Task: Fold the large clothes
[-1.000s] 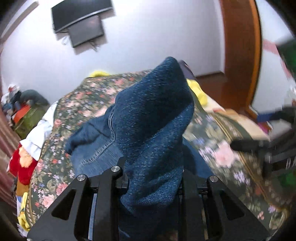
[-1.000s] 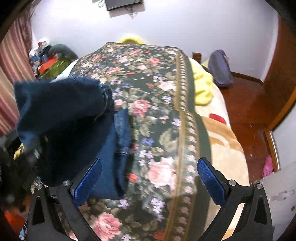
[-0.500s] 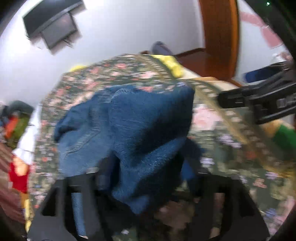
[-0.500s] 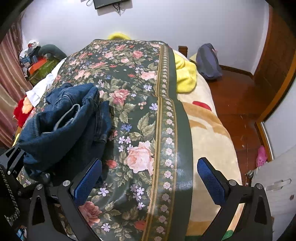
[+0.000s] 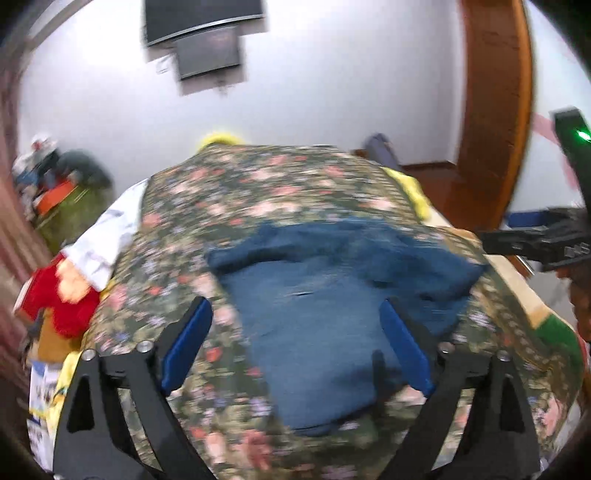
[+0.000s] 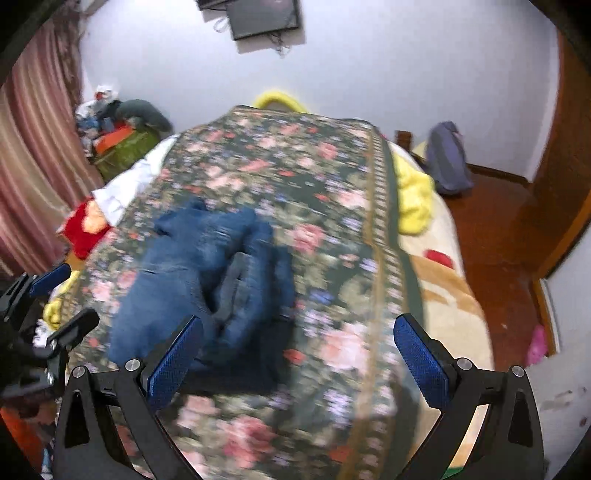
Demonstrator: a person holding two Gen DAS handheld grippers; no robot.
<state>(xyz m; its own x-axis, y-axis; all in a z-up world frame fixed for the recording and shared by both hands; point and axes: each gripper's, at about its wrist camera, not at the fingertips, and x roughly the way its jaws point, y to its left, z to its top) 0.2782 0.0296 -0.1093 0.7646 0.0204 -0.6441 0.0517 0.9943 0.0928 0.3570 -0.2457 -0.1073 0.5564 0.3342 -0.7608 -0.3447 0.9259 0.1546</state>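
A pair of dark blue jeans (image 5: 332, 295) lies in a loose folded heap on the floral bedspread (image 5: 258, 192). My left gripper (image 5: 295, 343) is open and empty, held just above the near end of the jeans. In the right wrist view the jeans (image 6: 207, 273) lie left of centre on the bedspread (image 6: 295, 166). My right gripper (image 6: 299, 358) is open and empty, above the bed to the right of the jeans. The left gripper also shows at the left edge of the right wrist view (image 6: 55, 299). Both views are blurred by motion.
A yellow cloth (image 6: 413, 199) and a cream blanket (image 6: 450, 295) lie at the bed's right side. A red plush toy (image 5: 59, 295) and white cloth (image 5: 107, 236) lie at the left. A grey bag (image 6: 447, 162) sits on the wooden floor; a TV (image 5: 203, 22) hangs on the wall.
My left gripper was shut on the jeans and held them up. It lowered them onto the bed, opened and let go. The right gripper stayed open.
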